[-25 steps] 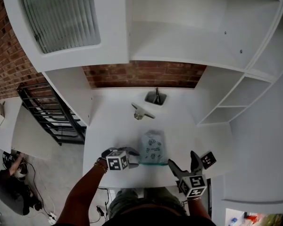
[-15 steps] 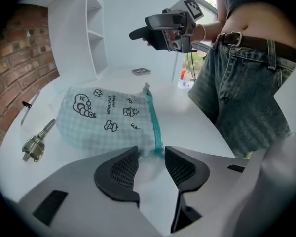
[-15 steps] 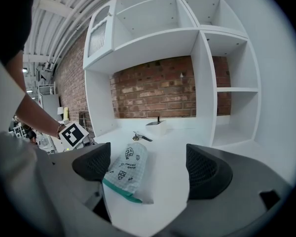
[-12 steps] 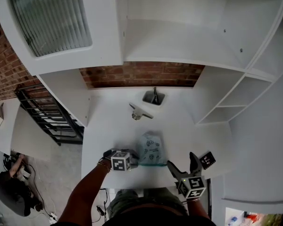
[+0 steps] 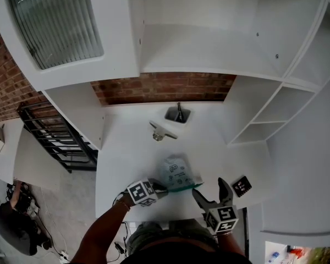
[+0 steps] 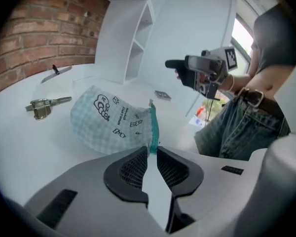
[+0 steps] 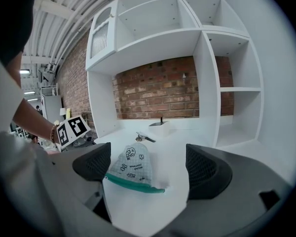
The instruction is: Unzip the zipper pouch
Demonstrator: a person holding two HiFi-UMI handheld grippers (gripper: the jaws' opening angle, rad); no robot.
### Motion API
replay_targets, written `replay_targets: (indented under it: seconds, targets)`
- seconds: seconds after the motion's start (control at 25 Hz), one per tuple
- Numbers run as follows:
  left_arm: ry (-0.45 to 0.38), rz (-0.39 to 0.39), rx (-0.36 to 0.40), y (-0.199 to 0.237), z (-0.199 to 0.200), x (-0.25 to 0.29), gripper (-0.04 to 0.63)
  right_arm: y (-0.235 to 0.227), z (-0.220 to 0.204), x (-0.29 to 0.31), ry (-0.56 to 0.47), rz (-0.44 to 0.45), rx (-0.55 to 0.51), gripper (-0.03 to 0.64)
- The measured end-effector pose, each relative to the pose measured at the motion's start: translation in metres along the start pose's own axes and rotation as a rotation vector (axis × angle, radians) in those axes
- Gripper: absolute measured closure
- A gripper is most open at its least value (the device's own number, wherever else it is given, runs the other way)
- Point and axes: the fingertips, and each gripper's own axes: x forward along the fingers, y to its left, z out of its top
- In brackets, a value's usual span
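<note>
Pouch (image 5: 177, 174) sits on the table (image 5: 126, 153) near its front edge. The left gripper (image 5: 159, 188), jaws just closing, pinches the teal zipper end (image 6: 152, 127). The right gripper (image 5: 209, 188) hangs wide open over that edge, empty.

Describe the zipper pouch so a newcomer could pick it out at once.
On the white desk below the brick wall, near its front edge, sits the zipper pouch. It alone is soft: pale checked fabric with a teal zipper edge.
</note>
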Motion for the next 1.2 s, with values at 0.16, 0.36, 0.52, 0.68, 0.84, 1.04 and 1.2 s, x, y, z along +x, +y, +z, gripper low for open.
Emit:
replay_targets:
  seconds: [0.16, 0.36, 0.52, 0.68, 0.84, 1.04, 1.2]
  targets:
    - [-0.159, -0.033, -0.173, -0.005, 0.032, -0.016, 0.535, 0.006, 0.000, 0.002, 0.000, 0.031, 0.005, 0.150]
    - [-0.380, -0.127, -0.343, -0.019, 0.070, -0.040, 0.535, 0.028, 0.002, 0.003, 0.001, 0.152, 0.028, 0.285]
    - [-0.487, -0.206, -0.411, -0.032, 0.087, -0.052, 0.537, 0.052, 0.008, 0.002, 0.009, 0.214, -0.153, 0.415]
    - [-0.537, -0.220, -0.415, -0.039, 0.095, -0.061, 0.537, 0.064, 0.017, 0.006, -0.016, 0.277, -0.104, 0.441]
    - [-0.583, -0.231, -0.431, -0.045, 0.102, -0.071, 0.537, 0.076, 0.026, -0.003, -0.034, 0.322, -0.226, 0.472]
    - [-0.586, -0.263, -0.428, -0.057, 0.108, -0.079, 0.538, 0.100, 0.027, -0.013, 0.014, 0.350, -0.713, 0.494]
    - [-0.556, -0.279, -0.414, -0.065, 0.106, -0.080, 0.538, 0.115, 0.016, -0.015, 0.018, 0.397, -0.962, 0.518]
